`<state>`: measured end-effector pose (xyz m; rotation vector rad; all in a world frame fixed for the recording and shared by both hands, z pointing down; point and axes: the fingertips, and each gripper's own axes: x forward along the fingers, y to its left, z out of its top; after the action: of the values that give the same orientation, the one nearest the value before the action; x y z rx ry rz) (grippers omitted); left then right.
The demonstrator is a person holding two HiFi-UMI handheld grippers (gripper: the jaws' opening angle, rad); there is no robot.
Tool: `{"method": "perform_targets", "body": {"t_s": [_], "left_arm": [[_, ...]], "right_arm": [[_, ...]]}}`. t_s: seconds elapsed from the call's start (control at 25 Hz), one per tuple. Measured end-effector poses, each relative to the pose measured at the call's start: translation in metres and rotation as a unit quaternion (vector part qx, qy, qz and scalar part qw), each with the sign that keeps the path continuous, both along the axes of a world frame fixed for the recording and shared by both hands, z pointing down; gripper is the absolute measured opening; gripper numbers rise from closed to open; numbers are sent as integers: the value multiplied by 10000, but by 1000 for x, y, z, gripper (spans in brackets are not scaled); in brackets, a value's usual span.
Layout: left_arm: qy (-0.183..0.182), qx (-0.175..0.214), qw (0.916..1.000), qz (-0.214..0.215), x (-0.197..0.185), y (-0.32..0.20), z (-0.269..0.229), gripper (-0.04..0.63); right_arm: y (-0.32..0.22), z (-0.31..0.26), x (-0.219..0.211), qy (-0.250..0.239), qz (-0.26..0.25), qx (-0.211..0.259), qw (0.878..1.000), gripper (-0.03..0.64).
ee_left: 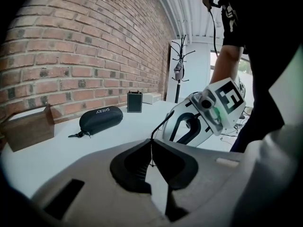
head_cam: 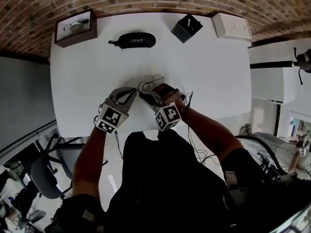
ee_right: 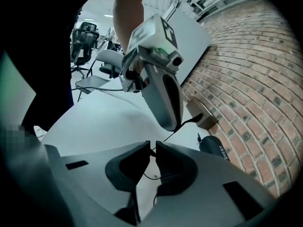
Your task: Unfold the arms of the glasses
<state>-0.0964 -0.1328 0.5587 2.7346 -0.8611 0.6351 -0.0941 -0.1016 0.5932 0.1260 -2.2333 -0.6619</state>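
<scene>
Both forearms reach in over the near edge of the table [head_cam: 77, 81], tips almost meeting. The left tool [head_cam: 133, 93] is pinched on the thin wire of the glasses [head_cam: 153, 83]; the right tool [head_cam: 144, 96] pinches it too, tilted down.

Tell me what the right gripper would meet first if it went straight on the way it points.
The left gripper: it sits directly ahead of the right gripper's jaws and close, linked by the thin glasses wire both pinch. Depth is hard to judge, but nothing else shows between.
</scene>
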Motion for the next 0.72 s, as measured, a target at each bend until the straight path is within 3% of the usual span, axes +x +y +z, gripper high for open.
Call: {"method": "perform_targets", "body": {"t_s": [0.4,0.72], "left_arm": [[2,17,10000,32,3,0,0,17],[-74,77,9999,121,7,-2,0,17]], "right_arm": [[-8,-27,10,-472,491,35,9977,29],[-23,-53,28,-940,1153,-50,9889,26]]}}
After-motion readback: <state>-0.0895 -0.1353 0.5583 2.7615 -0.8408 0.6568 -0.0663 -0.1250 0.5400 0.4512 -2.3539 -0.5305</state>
